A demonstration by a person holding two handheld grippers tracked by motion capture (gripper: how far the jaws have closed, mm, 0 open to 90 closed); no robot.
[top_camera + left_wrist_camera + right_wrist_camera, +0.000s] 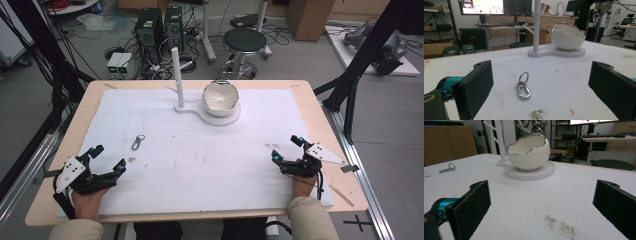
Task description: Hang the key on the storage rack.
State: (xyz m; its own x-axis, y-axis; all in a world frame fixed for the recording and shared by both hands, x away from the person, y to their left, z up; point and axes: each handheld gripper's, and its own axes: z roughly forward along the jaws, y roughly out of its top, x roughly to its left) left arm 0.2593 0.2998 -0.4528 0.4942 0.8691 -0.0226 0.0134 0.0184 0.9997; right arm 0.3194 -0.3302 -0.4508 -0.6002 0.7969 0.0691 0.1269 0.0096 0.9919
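A small silver carabiner with a ring [138,142] [523,86] [447,168] lies flat on the white mat, left of centre. A white eggshell-shaped bowl [220,98] [568,36] [528,152] sits on a white stand base with an upright branched pole [177,75] [537,25] at the back middle. My left gripper [106,159] [541,90] rests open at the near left, the carabiner lying ahead between its jaws. At the near right my right gripper [287,148] [541,207] is open and holds nothing, facing the bowl.
The white mat [200,150] covers a wooden table [320,115]. Black frame posts [360,55] stand at both sides. Beyond the far edge are a black stool [245,42], computer towers [150,32] and cables on the floor.
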